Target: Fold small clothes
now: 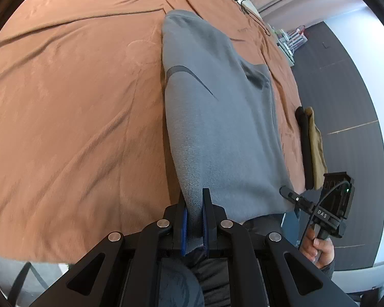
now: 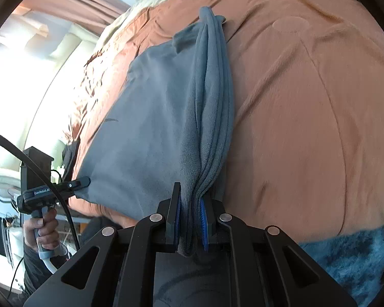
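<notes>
both tongs clamped on the near edge of the grey garment [image 1: 217, 117]: left gripper [image 1: 195, 212] pinches one corner, right gripper [image 2: 190, 212] a bunched stack of layers. the rest trails away over the orange bedspread [image 1: 71, 97]. to fold well: lift both corners level, keep the edge taut, carry it far and lay it square on the far end.

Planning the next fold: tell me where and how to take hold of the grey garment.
Grip the grey garment by its near hem corners, coming from the bed's near edge. The left tongs and right tongs are shut there, where the stacked layers bunch thin enough to pinch.
</notes>
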Demonstrator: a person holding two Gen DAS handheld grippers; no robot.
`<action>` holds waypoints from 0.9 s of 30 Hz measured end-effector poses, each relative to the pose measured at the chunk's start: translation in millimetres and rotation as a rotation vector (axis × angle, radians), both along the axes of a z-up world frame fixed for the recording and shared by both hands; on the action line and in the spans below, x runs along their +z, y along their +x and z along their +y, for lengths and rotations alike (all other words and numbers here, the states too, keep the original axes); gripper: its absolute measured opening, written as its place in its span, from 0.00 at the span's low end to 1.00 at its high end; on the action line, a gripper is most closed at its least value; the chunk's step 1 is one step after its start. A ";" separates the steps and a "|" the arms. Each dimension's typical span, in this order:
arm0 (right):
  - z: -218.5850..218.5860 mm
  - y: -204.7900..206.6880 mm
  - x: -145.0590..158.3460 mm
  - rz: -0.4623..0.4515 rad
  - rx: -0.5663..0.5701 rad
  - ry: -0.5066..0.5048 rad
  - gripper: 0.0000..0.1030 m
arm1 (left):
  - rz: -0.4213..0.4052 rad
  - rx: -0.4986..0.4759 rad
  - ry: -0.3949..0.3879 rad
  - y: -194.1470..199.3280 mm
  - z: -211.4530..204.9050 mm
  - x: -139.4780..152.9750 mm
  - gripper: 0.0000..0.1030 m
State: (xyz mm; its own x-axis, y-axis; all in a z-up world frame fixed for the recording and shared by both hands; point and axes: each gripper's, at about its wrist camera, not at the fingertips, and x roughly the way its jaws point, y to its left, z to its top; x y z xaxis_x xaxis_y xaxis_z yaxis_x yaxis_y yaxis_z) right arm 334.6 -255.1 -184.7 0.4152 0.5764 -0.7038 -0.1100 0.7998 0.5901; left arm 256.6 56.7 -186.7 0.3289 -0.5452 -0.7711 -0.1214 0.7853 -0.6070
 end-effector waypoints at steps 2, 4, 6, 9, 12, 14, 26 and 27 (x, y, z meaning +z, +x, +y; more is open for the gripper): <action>3.8 -1.5 2.2 0.006 0.014 -0.007 0.09 | -0.003 0.001 0.003 -7.1 1.9 0.4 0.09; 8.0 -1.0 3.8 0.018 0.039 -0.017 0.09 | -0.004 0.011 -0.001 -14.9 6.3 0.3 0.09; 12.0 3.6 5.7 0.038 0.067 -0.029 0.12 | -0.004 0.010 0.006 -18.6 6.2 -0.9 0.09; 14.5 13.9 7.9 0.058 0.060 -0.071 0.24 | 0.035 0.005 0.051 -16.6 2.5 -7.2 0.12; 8.2 24.5 15.5 0.047 0.017 -0.059 0.55 | 0.057 -0.009 0.071 -8.6 3.8 -10.1 0.16; 8.2 32.7 25.6 0.010 0.005 -0.062 0.61 | 0.046 0.004 0.084 -5.5 7.0 -8.3 0.26; 25.4 124.3 61.9 -0.083 -0.009 -0.161 0.61 | -0.014 0.070 0.098 44.9 28.9 -1.1 0.39; 30.7 128.8 61.7 -0.086 -0.007 -0.167 0.61 | -0.013 0.073 0.097 51.3 29.1 -1.9 0.39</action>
